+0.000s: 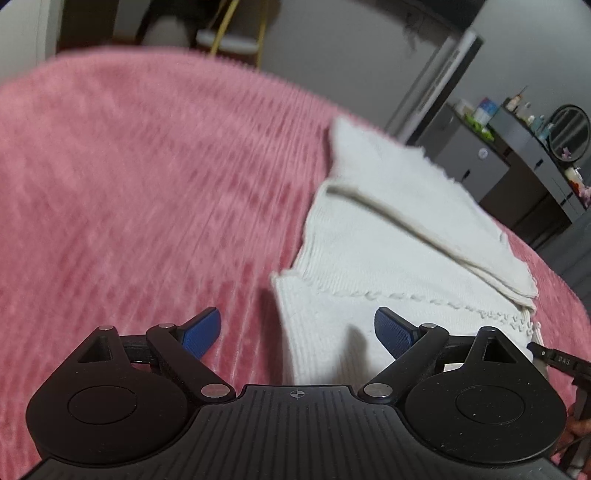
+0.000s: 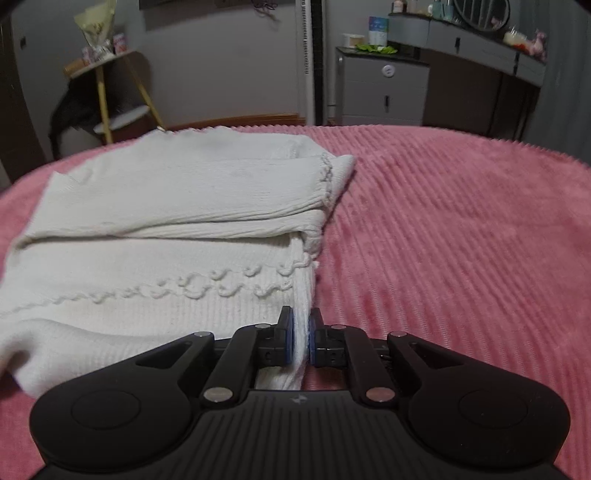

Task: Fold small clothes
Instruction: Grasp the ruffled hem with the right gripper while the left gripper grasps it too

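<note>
A white knitted garment (image 1: 388,236) lies partly folded on a pink ribbed bedspread (image 1: 129,184). My left gripper (image 1: 297,334) is open, its blue pads wide apart, hovering over the garment's near left corner. In the right wrist view the garment (image 2: 166,229) shows its sleeves folded across the body and a lace trim line. My right gripper (image 2: 302,339) is shut on the garment's near right edge, the cloth pinched between the pads. The right gripper's tip (image 1: 554,360) shows at the lower right edge of the left wrist view.
The pink bedspread (image 2: 461,240) spreads to the right of the garment. Beyond the bed stand a grey dresser (image 2: 384,92) with a round mirror (image 2: 480,14), a white tower fan (image 2: 310,62) and a small side table (image 2: 107,85).
</note>
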`<state>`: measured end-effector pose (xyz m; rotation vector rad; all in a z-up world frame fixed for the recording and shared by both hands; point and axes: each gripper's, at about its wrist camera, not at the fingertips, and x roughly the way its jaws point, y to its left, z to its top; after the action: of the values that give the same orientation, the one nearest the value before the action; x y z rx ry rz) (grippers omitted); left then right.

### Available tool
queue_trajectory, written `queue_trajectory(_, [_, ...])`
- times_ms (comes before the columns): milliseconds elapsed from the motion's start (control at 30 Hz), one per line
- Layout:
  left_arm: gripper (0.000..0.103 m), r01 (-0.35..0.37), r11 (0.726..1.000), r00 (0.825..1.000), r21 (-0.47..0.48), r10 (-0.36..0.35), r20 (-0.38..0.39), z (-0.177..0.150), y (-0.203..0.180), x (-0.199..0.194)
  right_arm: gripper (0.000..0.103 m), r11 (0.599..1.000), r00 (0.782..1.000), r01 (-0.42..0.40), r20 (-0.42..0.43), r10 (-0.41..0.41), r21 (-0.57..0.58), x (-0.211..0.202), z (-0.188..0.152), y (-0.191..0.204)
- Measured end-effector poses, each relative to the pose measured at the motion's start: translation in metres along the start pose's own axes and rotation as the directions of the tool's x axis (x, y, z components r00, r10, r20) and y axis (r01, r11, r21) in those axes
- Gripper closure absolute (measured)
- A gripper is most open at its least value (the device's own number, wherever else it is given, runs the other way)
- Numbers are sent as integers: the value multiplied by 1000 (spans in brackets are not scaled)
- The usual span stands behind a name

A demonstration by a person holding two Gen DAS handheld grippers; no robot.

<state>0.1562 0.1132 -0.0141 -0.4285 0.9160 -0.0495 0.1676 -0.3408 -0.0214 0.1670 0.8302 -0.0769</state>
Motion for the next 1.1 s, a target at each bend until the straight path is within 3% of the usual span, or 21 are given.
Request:
queue_trajectory(133, [30,74,994,995,-84,-78,-56,0,12,11,93,992,996,-84,-9,85,92,-2,-5,-12])
queue_trajectory(333, [59,82,995,996,54,-81,-32,-5,-9,17,78,989,994,-105,-22,108,104,2,-6,-14])
queue_trajectory(467, [78,48,992,999,121,-47,-5,-5,-19,15,80,993,996,-83,-19,85,87,1,-5,-9])
queue_trajectory(500, [82,49,991,999,123,-50,1,-6,-20,13,88,995,998,-64,-13,65,75,-2,-6,-7])
queue_trajectory(633, [87,55,991,998,124,-59,28,-5,-21,6,94,999,999,-9,39,7,36,-12,-5,1])
queue_trajectory(867, [88,35,981,995,190,-52,87,4,-35,-15,94,997,992,-1,123,-8,73,-34,-2,-3])
queue_trajectory(900, [88,31,979,994,202,-51,96,7,-37,-18,99,998,991,1,133,-10,69,-37,-3,-3])
queue_trajectory(1100, [92,16,972,989,236,-50,138,20,-41,-26,103,996,987,-69,153,58,63,-41,-8,-3])
